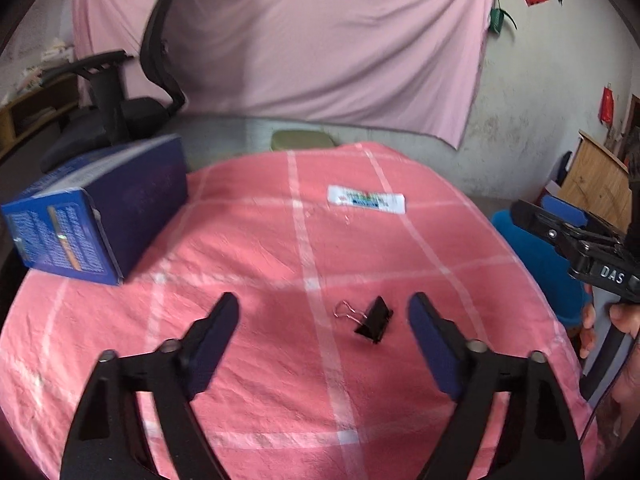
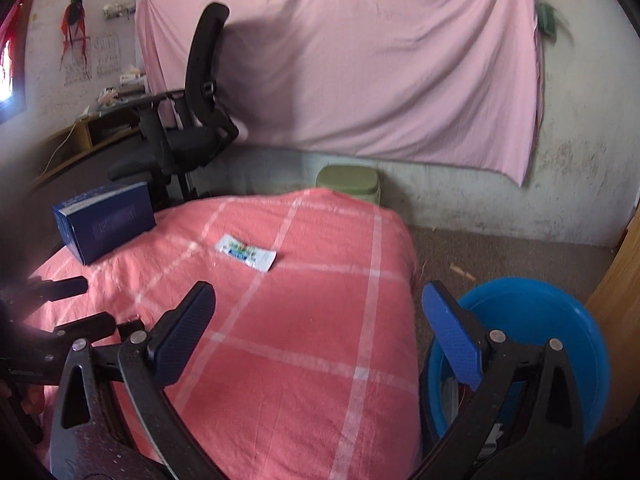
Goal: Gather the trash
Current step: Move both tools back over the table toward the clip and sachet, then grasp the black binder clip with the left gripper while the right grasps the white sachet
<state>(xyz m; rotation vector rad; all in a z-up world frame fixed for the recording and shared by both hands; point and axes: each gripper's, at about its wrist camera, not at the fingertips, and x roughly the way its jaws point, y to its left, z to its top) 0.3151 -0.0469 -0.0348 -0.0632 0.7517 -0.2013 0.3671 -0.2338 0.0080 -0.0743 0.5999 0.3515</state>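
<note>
A black binder clip (image 1: 373, 320) lies on the pink checked tablecloth (image 1: 256, 248), between the tips of my open left gripper (image 1: 323, 312), which is empty. A white printed wrapper (image 1: 365, 199) lies farther back; it also shows in the right wrist view (image 2: 245, 252). My right gripper (image 2: 318, 300) is open and empty, over the table's right edge and above a blue bin (image 2: 536, 320) that stands on the floor. The left gripper (image 2: 72, 308) shows at the left of the right wrist view. The right gripper (image 1: 576, 236) shows at the right of the left wrist view.
A dark blue box (image 1: 100, 208) stands at the table's back left, also in the right wrist view (image 2: 105, 220). A black office chair (image 2: 188, 120) and a green stool (image 2: 349, 182) stand behind the table. A wooden cabinet (image 1: 596, 176) is at the right.
</note>
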